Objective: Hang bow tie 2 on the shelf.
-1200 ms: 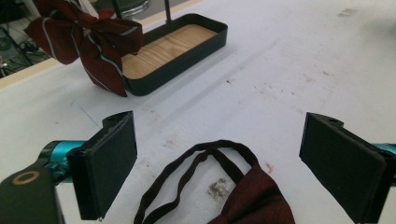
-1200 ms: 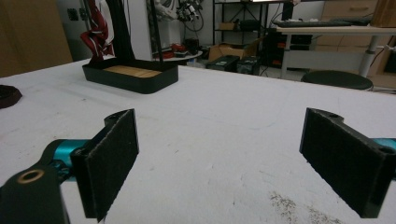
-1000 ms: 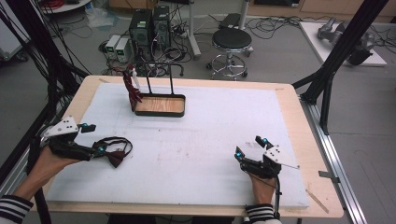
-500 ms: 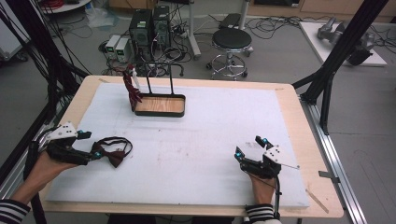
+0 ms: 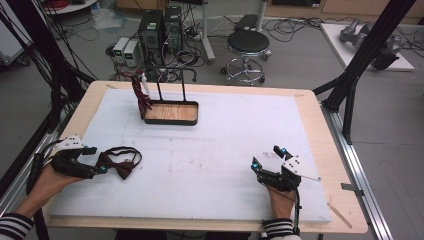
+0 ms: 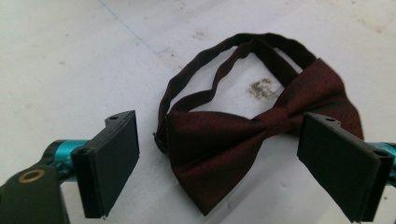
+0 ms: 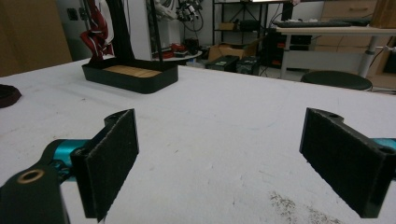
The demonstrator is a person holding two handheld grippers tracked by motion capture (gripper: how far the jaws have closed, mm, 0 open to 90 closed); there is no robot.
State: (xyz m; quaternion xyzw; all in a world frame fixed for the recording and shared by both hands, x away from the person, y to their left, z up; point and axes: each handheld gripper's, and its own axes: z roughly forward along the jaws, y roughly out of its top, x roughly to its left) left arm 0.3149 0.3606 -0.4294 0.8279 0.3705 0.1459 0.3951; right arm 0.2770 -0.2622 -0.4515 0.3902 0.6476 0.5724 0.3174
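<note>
A dark red bow tie with its neck strap looped behind it lies flat on the white mat at the near left. My left gripper is right beside it, open. In the left gripper view the bow tie lies between and just beyond the two black jaws of the left gripper, untouched. My right gripper rests open on the mat at the near right, with nothing between its jaws.
A black stand with a wooden tray base sits at the back left of the mat; a dark red tie hangs on its rail. The stand appears far off in the right gripper view. Computers and a stool stand beyond the table.
My left gripper has sunk slightly toward the mat and the near edge, staying beside the bow tie. The right gripper has not moved.
</note>
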